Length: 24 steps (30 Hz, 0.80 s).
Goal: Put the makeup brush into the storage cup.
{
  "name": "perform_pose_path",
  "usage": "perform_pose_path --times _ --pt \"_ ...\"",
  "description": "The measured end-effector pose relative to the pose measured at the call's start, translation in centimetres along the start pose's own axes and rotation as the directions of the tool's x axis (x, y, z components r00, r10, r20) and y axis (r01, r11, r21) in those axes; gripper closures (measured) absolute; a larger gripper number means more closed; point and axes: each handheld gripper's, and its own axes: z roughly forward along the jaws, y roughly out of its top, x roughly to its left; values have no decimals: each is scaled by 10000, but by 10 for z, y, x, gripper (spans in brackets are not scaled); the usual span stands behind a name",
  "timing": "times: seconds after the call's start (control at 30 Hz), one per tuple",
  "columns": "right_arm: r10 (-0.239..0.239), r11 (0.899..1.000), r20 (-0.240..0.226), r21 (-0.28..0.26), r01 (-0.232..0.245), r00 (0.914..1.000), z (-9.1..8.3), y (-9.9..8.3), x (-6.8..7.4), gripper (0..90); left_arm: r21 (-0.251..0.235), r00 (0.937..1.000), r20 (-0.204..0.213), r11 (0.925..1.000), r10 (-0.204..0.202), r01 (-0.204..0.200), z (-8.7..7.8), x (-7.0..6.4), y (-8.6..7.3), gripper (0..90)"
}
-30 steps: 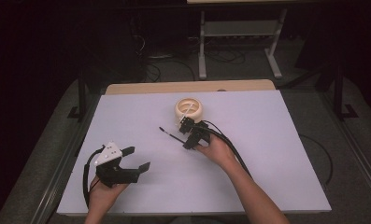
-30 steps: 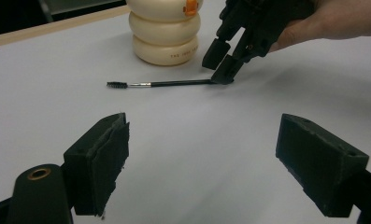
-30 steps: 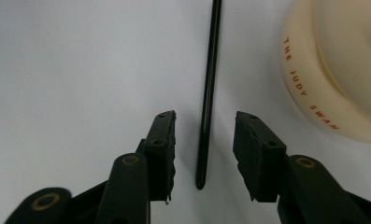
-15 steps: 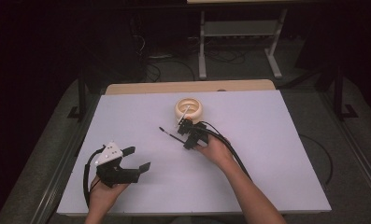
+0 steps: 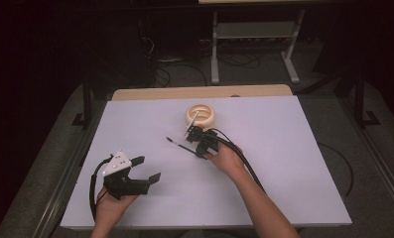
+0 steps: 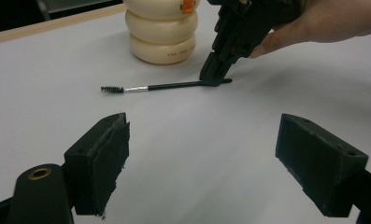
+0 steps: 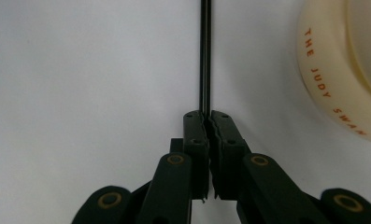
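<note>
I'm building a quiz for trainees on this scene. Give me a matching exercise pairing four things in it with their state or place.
Things:
1. left gripper
2. right gripper
3. spoolie brush
4. cream holder

States:
A. stands by the table's far edge
B. jaws wide open, holding nothing
C. lies flat, bristles pointing away from the hand
D. jaws shut on a thin black handle

Pairs: 1-B, 2-D, 3-C, 4-A

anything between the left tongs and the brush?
Nothing: bare white table between the open left tongs and the mascara brush, seen in the left gripper view.
</note>
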Motion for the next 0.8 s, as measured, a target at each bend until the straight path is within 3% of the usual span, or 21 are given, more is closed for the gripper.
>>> perform_pose_path --times 0.37,0.8 --pt "38 10000 41 37 -38 10000 -1 0 2 853 2 10000 2 10000 28 -28 1 1 -1 173" --pt "92 9993 -40 -365 -93 9999 -6 -1 1 853 37 10000 10 10000 -24 24 0 2 -1 182"
